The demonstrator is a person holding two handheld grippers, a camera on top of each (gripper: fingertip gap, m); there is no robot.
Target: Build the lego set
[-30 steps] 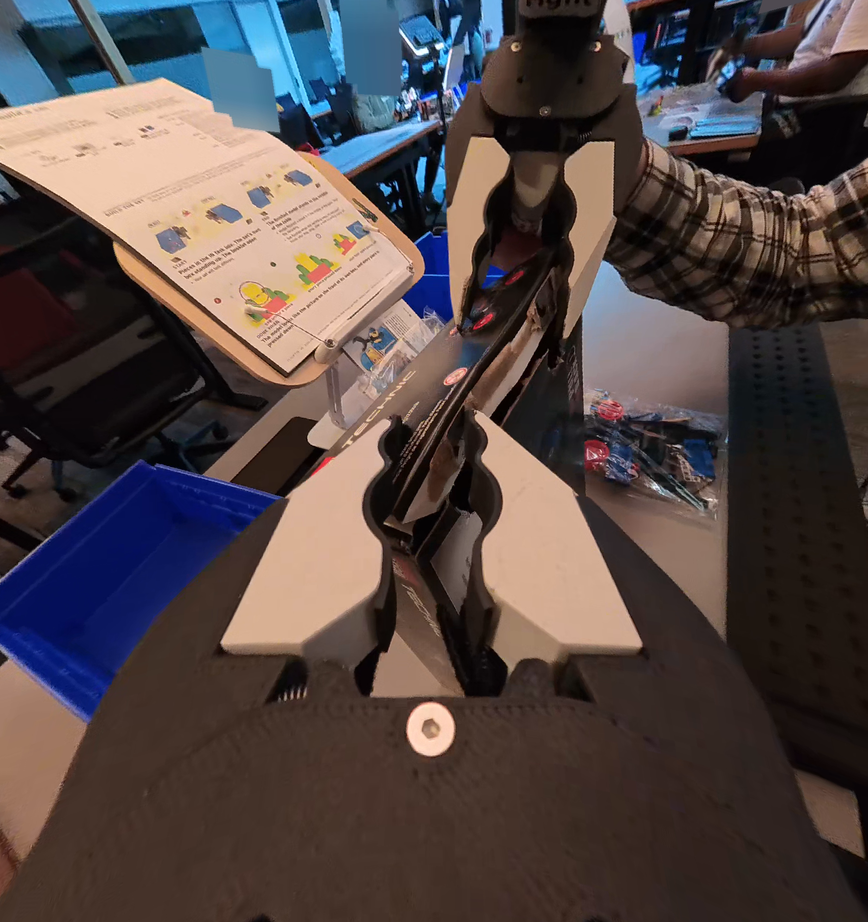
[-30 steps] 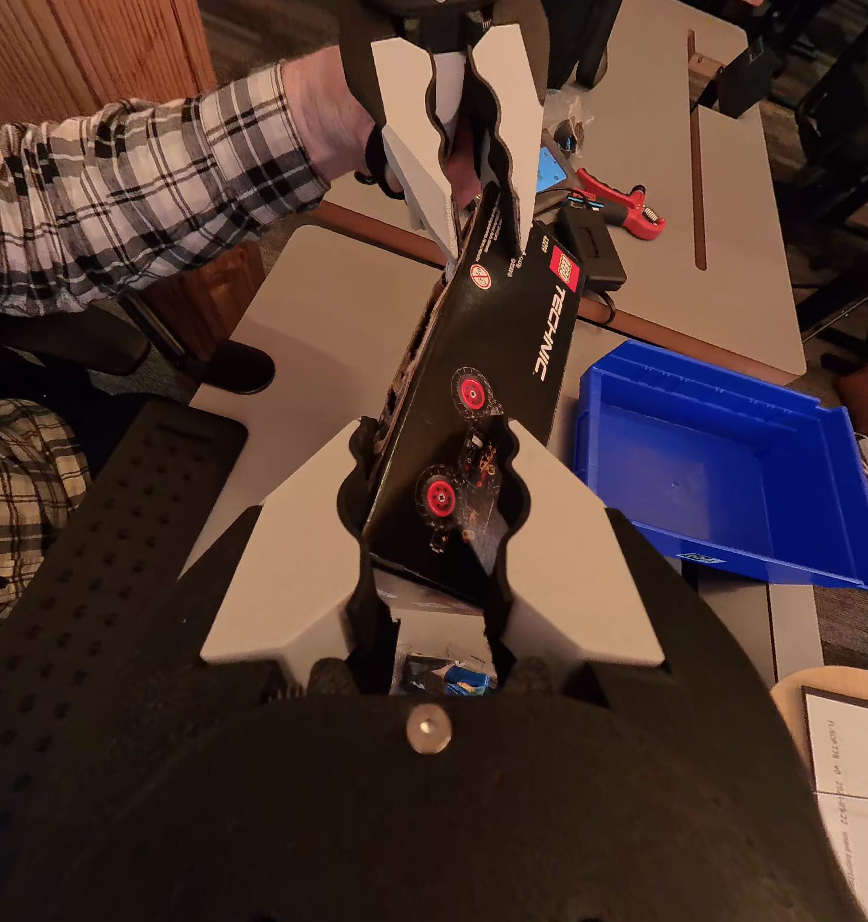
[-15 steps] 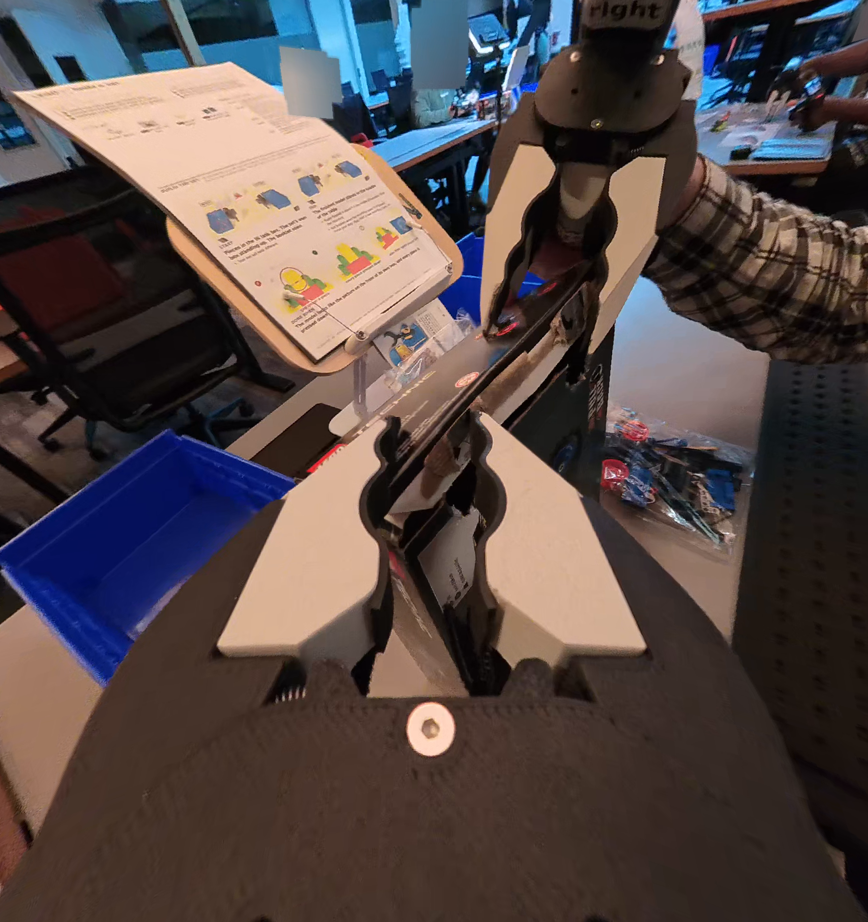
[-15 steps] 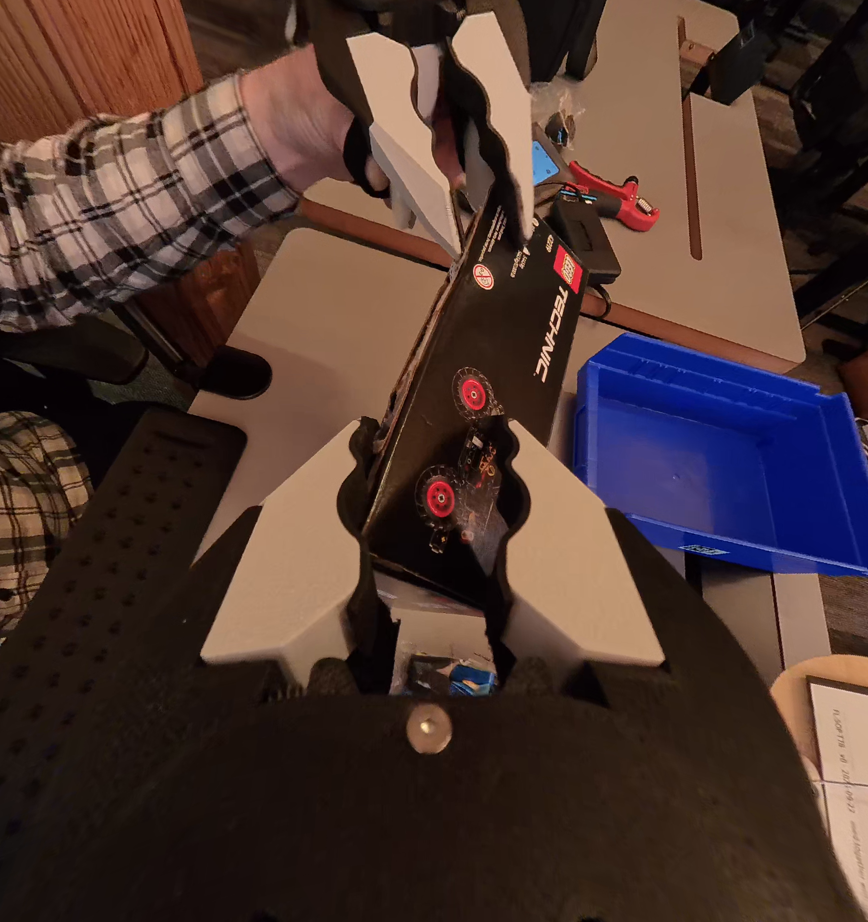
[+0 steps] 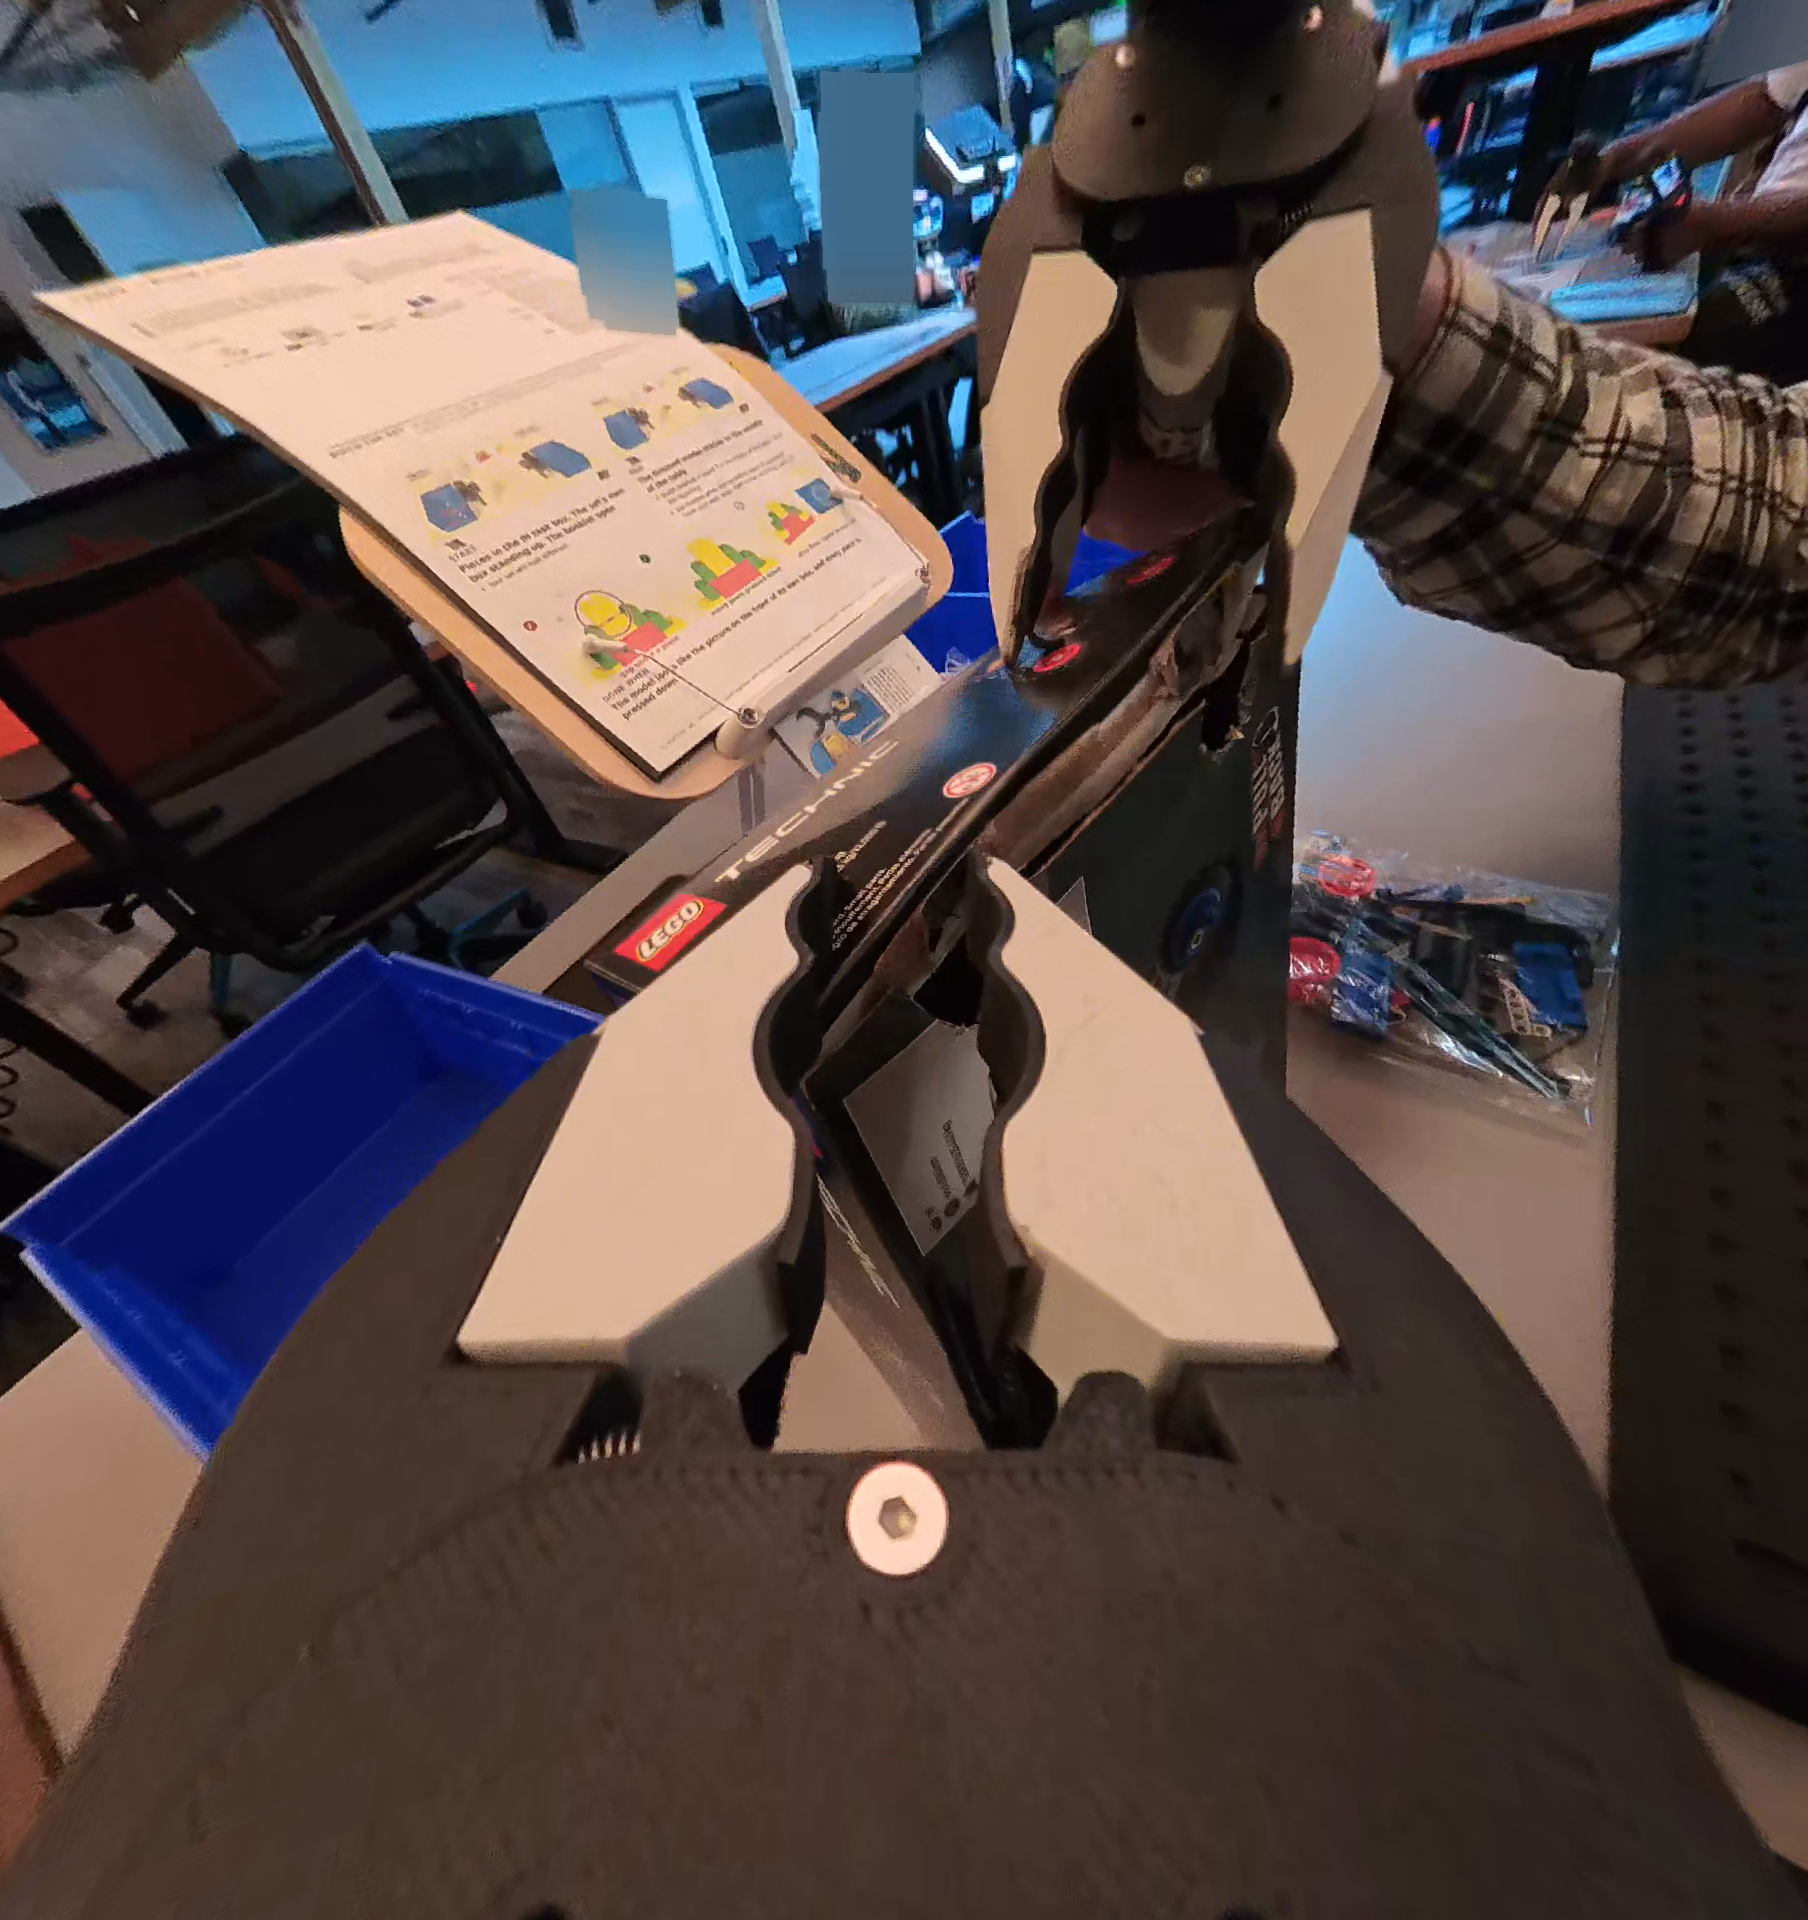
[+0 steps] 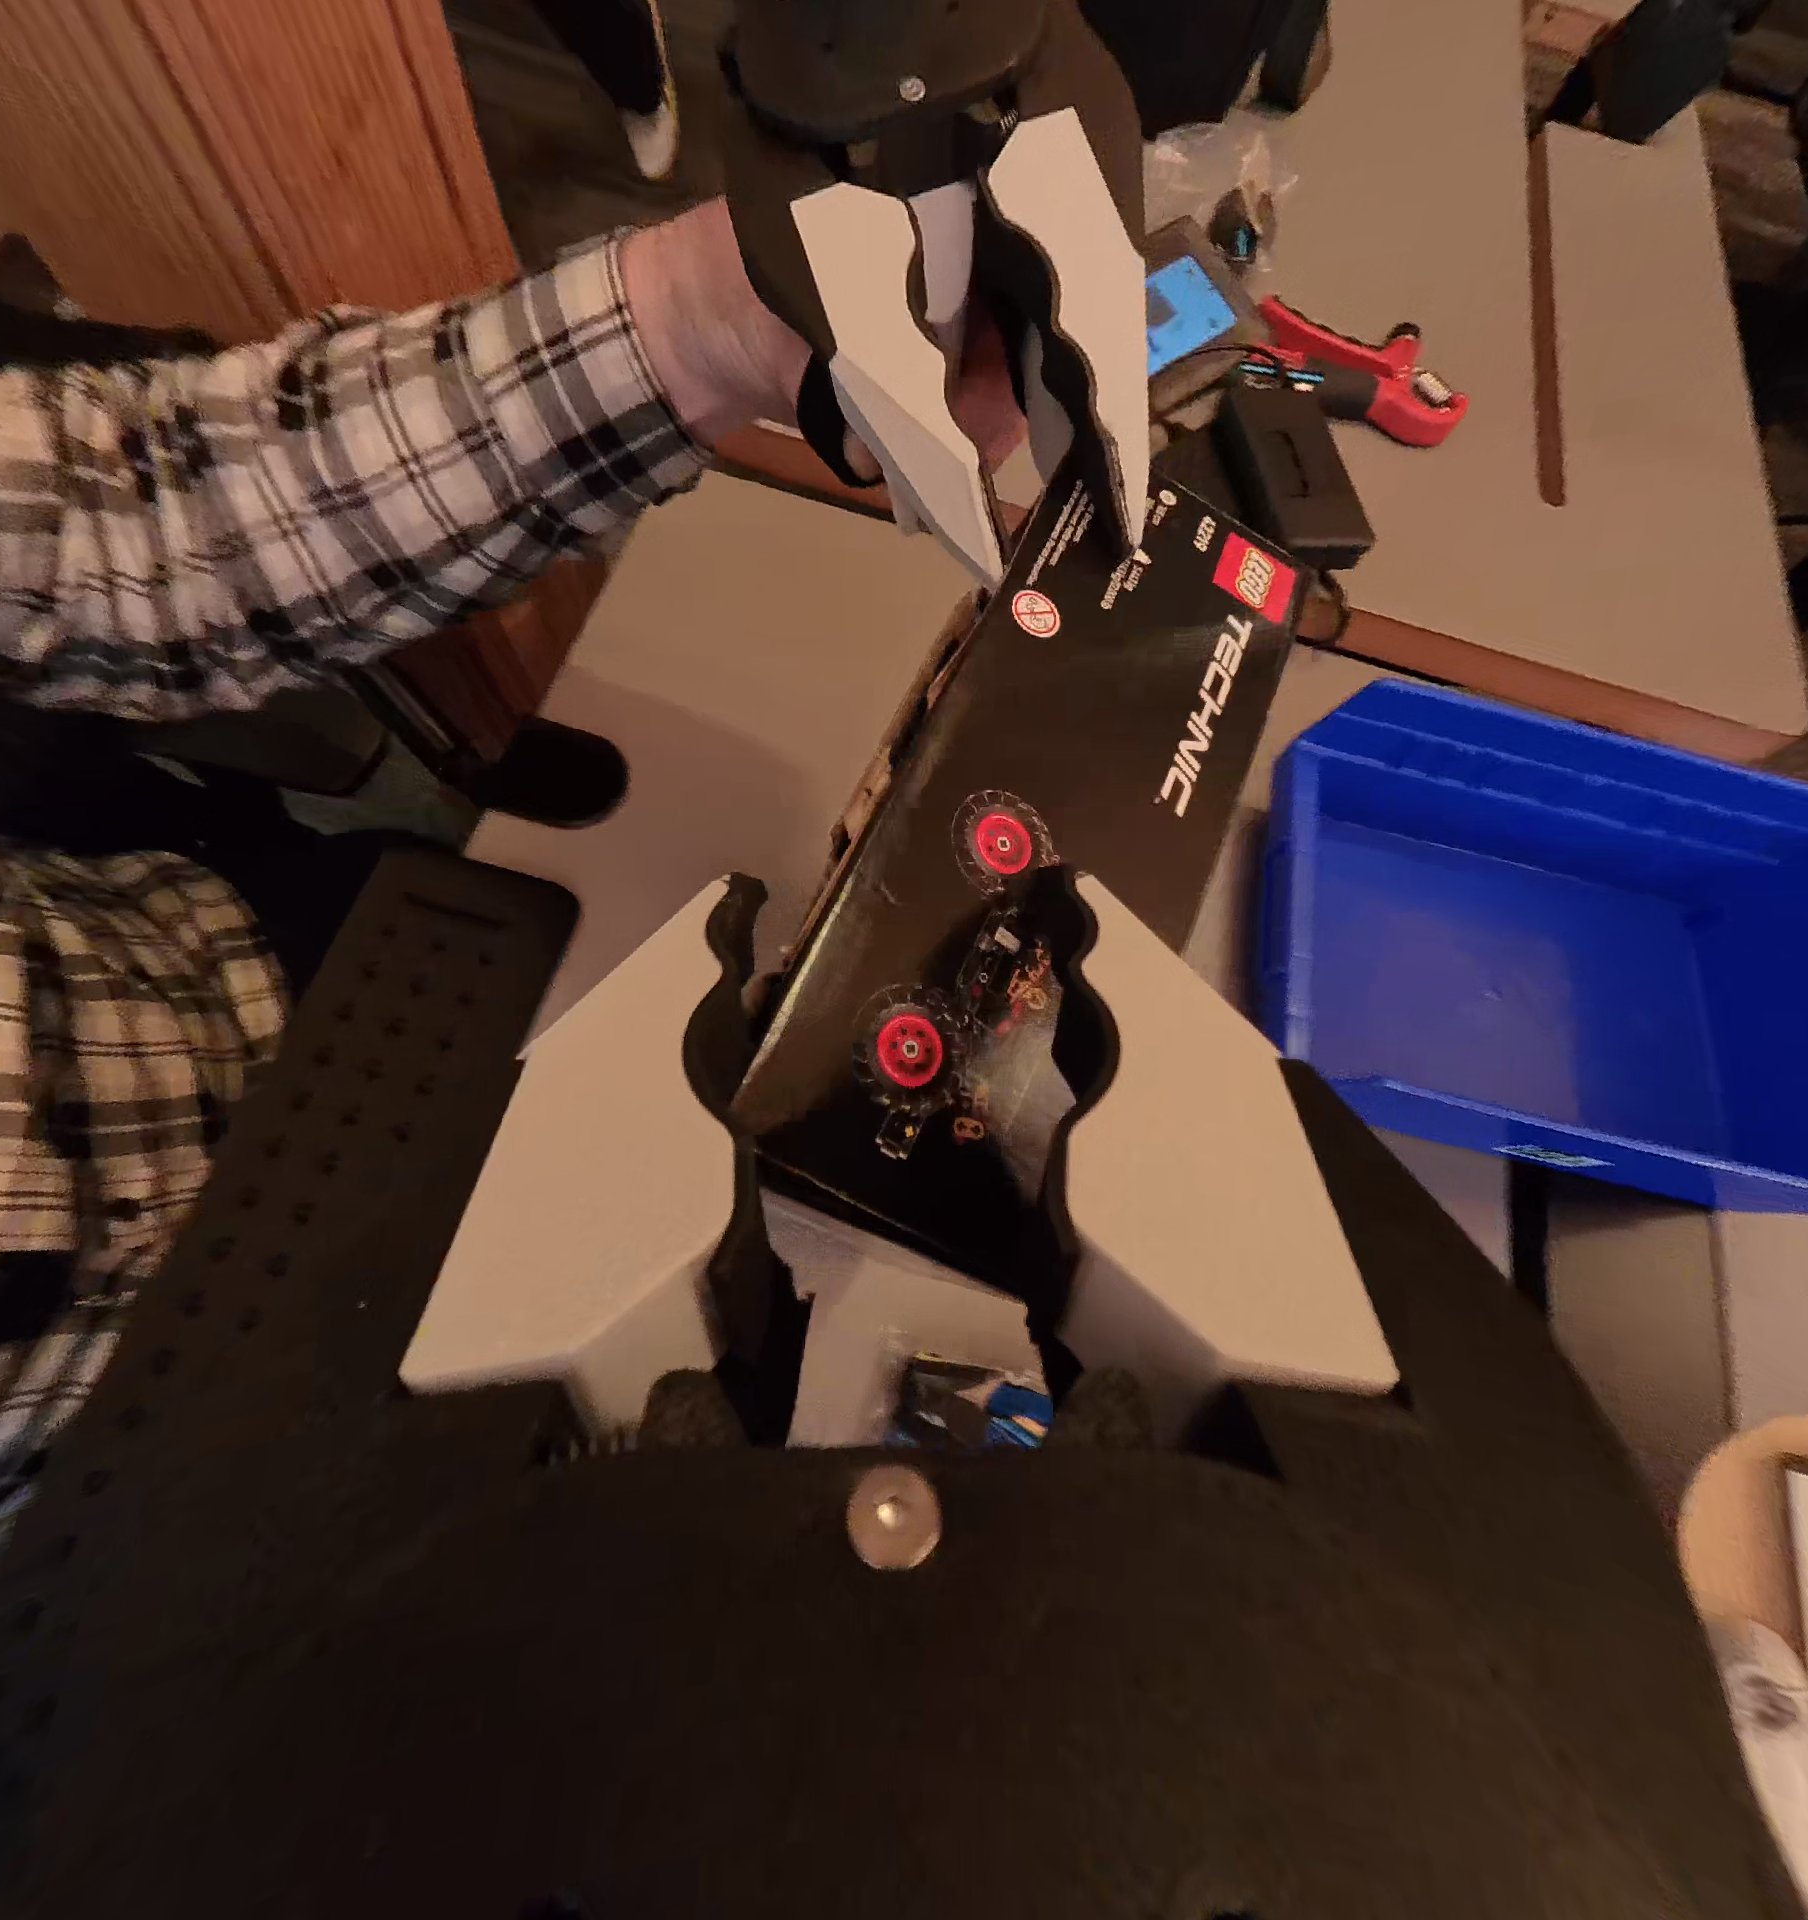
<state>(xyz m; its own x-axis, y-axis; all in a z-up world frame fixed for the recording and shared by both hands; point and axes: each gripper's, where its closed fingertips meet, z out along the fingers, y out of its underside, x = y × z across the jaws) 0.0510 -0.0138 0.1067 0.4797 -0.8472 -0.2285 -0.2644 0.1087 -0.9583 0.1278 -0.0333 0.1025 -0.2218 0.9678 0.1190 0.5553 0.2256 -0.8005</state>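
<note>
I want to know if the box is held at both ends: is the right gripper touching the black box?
Touching. In the right wrist view, the right gripper has both fingers closed against the black box, pinching its near end.

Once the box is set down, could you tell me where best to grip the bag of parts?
The bag of parts lies flat on the table, right of the box. Its middle bulges with pieces, so I'd probably come from above and pinch the thin, crinkled plastic along its near edge, where the film is loose.
</note>
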